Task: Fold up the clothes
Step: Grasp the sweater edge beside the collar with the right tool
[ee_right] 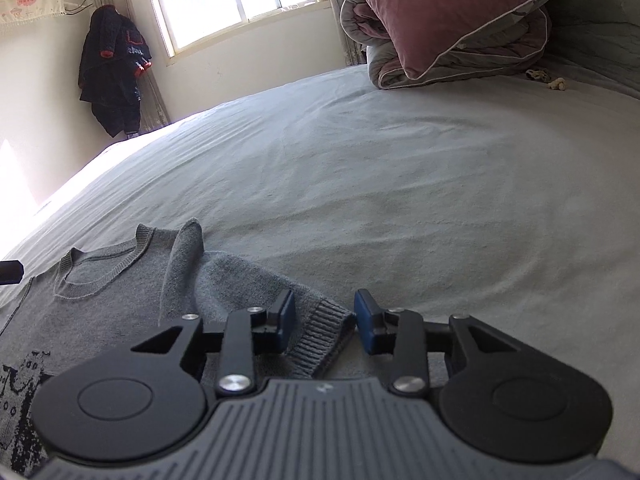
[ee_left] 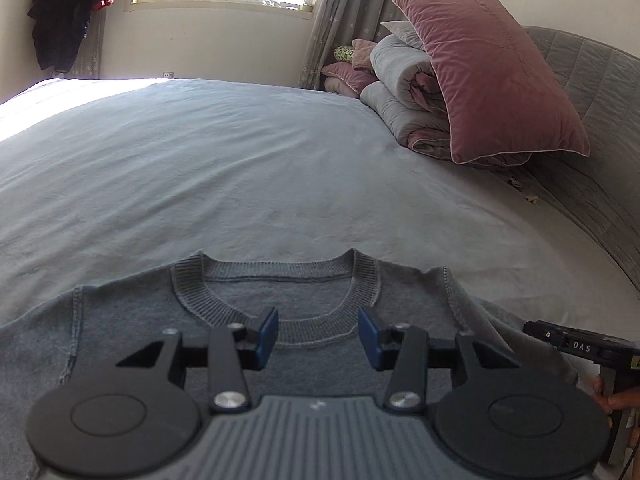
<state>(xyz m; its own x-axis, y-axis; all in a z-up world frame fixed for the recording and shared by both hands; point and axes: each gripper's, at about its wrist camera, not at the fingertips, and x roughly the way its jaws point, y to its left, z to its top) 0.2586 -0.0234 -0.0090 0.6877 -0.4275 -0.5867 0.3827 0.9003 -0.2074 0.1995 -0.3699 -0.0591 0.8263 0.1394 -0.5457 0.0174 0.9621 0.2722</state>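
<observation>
Two sets of fingers over grey sweater (ee_left: 132, 340) spread flat on bed (ee_left: 260, 168). Left fingers (ee_left: 318, 336) part-open, empty, above collar. Right fingers (ee_right: 325, 322) narrowed around sleeve cuff (ee_right: 320, 340); pads seemingly not yet pinching, ready for fold.

Left gripper (ee_left: 318, 330) tilts downward, its jaws parted with nothing between them. Right gripper (ee_right: 325, 322) also tilts down – jaws apart, pads not pressing together.

I count one grey sweater (ee_left: 320, 356) at six o'clock, one pink pillow (ee_left: 492, 76) and one rolled quilt (ee_left: 404, 92) at two o'clock, one dark jacket (ee_left: 68, 12) at eleven.
</observation>
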